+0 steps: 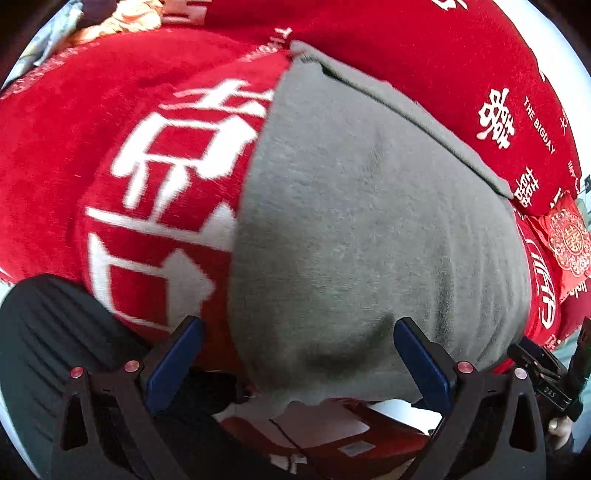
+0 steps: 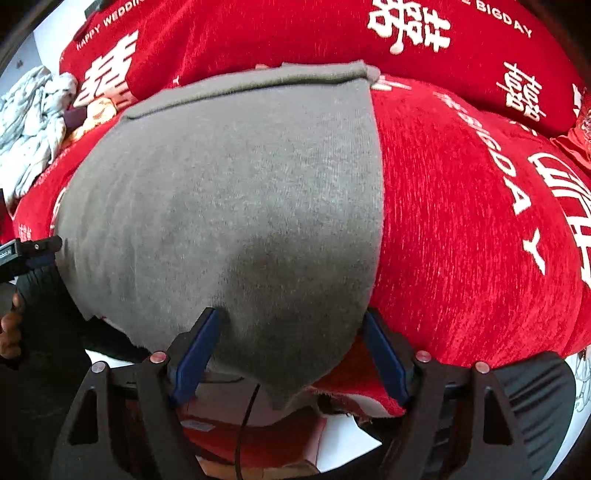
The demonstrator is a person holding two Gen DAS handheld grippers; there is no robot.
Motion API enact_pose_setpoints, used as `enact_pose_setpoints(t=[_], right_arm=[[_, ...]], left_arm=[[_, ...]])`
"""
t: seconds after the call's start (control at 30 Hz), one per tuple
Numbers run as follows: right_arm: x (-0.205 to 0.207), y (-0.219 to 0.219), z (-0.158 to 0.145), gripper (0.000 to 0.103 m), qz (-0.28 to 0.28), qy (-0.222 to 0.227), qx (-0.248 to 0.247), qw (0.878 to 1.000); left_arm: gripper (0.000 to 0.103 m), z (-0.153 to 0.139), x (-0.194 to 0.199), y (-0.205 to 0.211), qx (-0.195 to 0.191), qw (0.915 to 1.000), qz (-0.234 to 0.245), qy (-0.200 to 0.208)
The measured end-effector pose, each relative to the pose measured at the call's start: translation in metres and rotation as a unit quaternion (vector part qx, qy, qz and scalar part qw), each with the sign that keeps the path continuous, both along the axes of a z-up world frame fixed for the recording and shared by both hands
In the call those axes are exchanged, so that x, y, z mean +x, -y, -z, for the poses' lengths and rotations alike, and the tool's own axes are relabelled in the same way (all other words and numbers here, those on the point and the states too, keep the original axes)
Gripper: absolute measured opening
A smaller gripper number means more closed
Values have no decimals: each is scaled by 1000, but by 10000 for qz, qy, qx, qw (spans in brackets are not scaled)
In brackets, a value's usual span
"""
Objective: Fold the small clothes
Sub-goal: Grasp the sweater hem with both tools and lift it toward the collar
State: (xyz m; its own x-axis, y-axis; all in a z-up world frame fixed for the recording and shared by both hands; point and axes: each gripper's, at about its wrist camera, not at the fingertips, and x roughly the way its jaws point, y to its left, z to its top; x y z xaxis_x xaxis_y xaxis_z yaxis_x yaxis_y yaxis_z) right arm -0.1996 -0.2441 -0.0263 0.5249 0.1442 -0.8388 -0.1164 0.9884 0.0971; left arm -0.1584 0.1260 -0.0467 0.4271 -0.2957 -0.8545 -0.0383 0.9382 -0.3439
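Note:
A grey knit garment [image 1: 354, 229] lies flat on a red cloth with white characters [image 1: 74, 155]; its far edge shows a folded hem. In the left wrist view my left gripper [image 1: 295, 332] stands open over the garment's near edge, the blue pads [image 1: 177, 362] wide apart with the grey fabric lying between them. My right gripper [image 2: 291, 321] is open too, straddling the near right corner of the grey garment [image 2: 229, 206], whose frayed edge hangs off the red cloth [image 2: 461, 240]. The left gripper [image 2: 29, 251] shows at that view's left edge.
A crumpled pale patterned cloth [image 2: 33, 122] and an orange piece [image 1: 125, 18] lie at the far left. A red ornamented packet [image 1: 569, 236] sits at the right. Below the surface's near edge are a red box [image 1: 332, 435] and a black ribbed object [image 1: 48, 332].

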Motion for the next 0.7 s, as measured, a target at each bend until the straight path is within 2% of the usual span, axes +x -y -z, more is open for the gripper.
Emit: enact_pose_setpoints(t=[0.03,0.07,0.1,0.17,0.3,0.33,0.4,0.43,0.47,0.57,0.63,0.67,0.7], right_arm=[[-1,0,-1,67,-13,63,13,10000],[-4,-2,-1,59,-19,100,29,9999],[-5,-1,-1,49,-18,136,57,9999],[-5,2,-2,40,-8,199,167,9997],[-8,9,-2,38,36,233,332,9992],[-8,8,-2,38,22,226,325,9992],[-9,6,-1,36,7,213,278,9994],[-9,4,-2,32,-37,211,250,9995],[-10,2,-2,24,-85,202,245,9995],[-9,1,0,24,-148,140,224,9995],[-8,4,1,30,-109,52,343,9993],[-8,5,2,36,-134,1,420,9990],[-9,4,3,38,-161,-2,441,9989]], left_arm=[[102,1,0,5,114,9999,-6,9],[101,0,-1,11,220,9997,12,39],[96,-2,-1,17,364,9993,52,117],[88,-8,-6,28,517,9982,124,295],[85,-8,-8,35,676,9966,123,458],[82,-10,-8,35,675,9963,107,513],[64,-14,-15,34,700,9953,139,662],[60,-16,-17,36,707,9947,156,725],[58,-17,-18,37,675,9948,172,750],[59,-14,-20,22,301,9967,138,742],[79,-11,-22,14,43,9974,168,705],[101,-8,-18,18,70,9980,181,606],[103,-3,-15,21,305,9986,57,428]])
